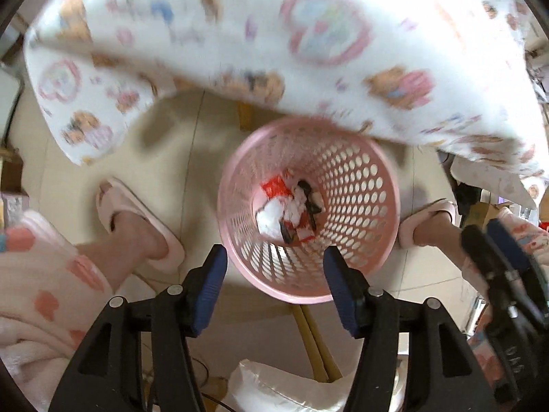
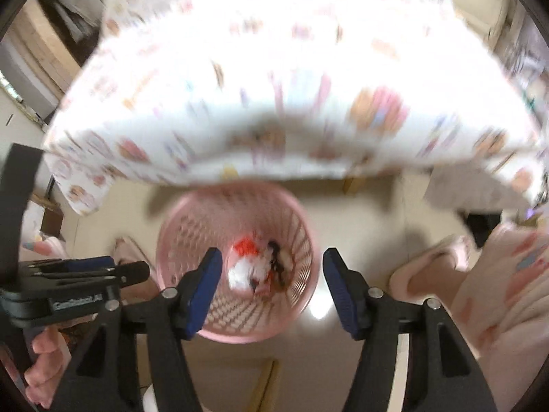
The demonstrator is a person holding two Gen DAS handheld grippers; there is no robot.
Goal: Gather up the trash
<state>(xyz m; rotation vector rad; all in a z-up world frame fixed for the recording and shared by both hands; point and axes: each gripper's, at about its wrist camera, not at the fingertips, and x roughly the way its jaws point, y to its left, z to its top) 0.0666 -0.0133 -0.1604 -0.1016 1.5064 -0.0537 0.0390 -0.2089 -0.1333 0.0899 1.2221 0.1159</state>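
A pink perforated waste basket (image 1: pixel 360 206) stands on the pale floor below both grippers; it also shows in the right wrist view (image 2: pixel 302 240). Inside lies trash (image 1: pixel 288 206): white crumpled pieces, a red wrapper and dark bits, also seen blurred in the right wrist view (image 2: pixel 260 267). My left gripper (image 1: pixel 274 274) is open and empty above the basket's near rim. My right gripper (image 2: pixel 272 278) is open and empty above the basket too. The right gripper shows at the right edge of the left wrist view (image 1: pixel 494 250); the left gripper shows at the left of the right wrist view (image 2: pixel 103 271).
A table edge draped with a white cartoon-print cloth (image 1: pixel 274 51) overhangs the basket's far side. The person's feet in pink slippers (image 1: pixel 137 219) stand either side of the basket. A white plastic bag (image 1: pixel 274 388) lies near wooden legs (image 1: pixel 315 340).
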